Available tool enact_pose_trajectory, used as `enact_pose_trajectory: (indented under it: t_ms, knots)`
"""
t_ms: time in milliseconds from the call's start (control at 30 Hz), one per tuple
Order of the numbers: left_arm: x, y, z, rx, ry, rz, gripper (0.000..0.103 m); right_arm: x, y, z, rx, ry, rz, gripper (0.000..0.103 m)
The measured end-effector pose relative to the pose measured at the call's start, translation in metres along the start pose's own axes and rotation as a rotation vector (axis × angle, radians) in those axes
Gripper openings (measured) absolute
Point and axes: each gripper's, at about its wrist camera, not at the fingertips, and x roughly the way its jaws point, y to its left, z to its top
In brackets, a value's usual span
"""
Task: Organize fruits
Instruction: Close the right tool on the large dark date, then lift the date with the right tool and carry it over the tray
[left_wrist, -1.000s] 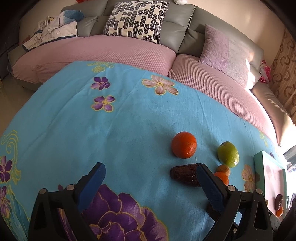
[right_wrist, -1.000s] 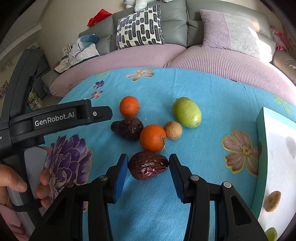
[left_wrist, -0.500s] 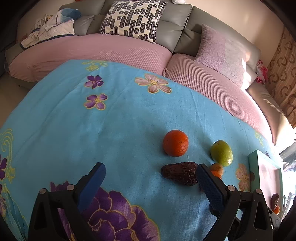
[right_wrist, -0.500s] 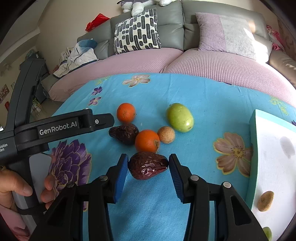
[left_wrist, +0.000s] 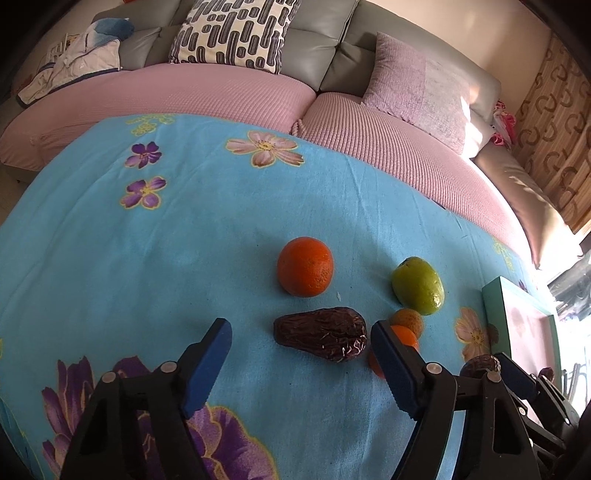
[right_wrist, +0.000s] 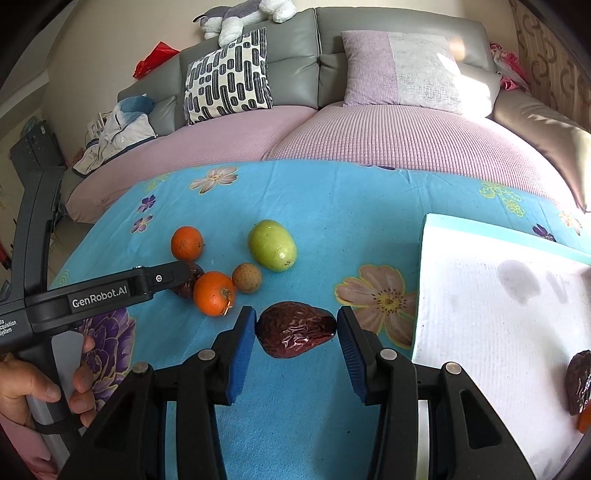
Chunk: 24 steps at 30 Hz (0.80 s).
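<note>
A blue floral cloth (right_wrist: 332, 206) covers the work surface, with a white tray (right_wrist: 491, 314) at its right edge. The left gripper (left_wrist: 301, 363) is spread wide and empty, just before a wrinkled brown date (left_wrist: 321, 338). The right gripper (right_wrist: 296, 345) pinches a second date (right_wrist: 295, 328) between its blue pads. Nearby lie a green fruit (right_wrist: 272, 245), two oranges (right_wrist: 187, 243) and a small tan fruit (right_wrist: 246, 277).

From my left wrist view, the nearer orange (left_wrist: 404, 334) sits mostly behind the left gripper's right finger (left_wrist: 391, 373). In the right view, the left gripper's body (right_wrist: 110, 291) covers most of the second date (right_wrist: 188, 284) beside that orange. On the white tray (right_wrist: 498, 332), another dark fruit (right_wrist: 580, 380) (plus something orange below it) is cut by the frame edge.
</note>
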Motion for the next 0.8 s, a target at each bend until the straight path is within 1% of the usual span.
enact_pose_trajectory:
  t_ms: [67,100,267,333,433,533,800]
  knots:
    - [0.003,-0.002,-0.001,0.006,0.006,-0.003,0.077,0.0,0.0,0.0,-0.002,-0.001,0.005,0.047]
    - [0.004,-0.003,-0.001,0.008,0.01,-0.005,0.072,-0.001,0.0,0.0,-0.003,-0.001,0.006,0.047]
    - [0.006,-0.003,-0.002,0.01,0.01,-0.024,0.066,0.0,0.0,0.0,-0.003,0.001,0.008,0.047]
    - [0.006,-0.004,-0.003,0.013,0.013,-0.037,0.059,0.0,-0.001,0.0,-0.001,0.002,0.008,0.047]
    - [0.006,-0.005,-0.003,0.023,0.011,-0.033,0.059,0.0,0.0,0.0,0.0,0.002,0.007,0.047]
    - [0.003,-0.004,-0.003,0.013,0.006,-0.041,0.058,-0.001,-0.001,0.0,0.001,-0.001,0.008,0.047]
    - [-0.023,-0.009,0.002,0.021,-0.065,-0.054,0.058,-0.01,-0.004,0.002,0.012,-0.025,0.004,0.047]
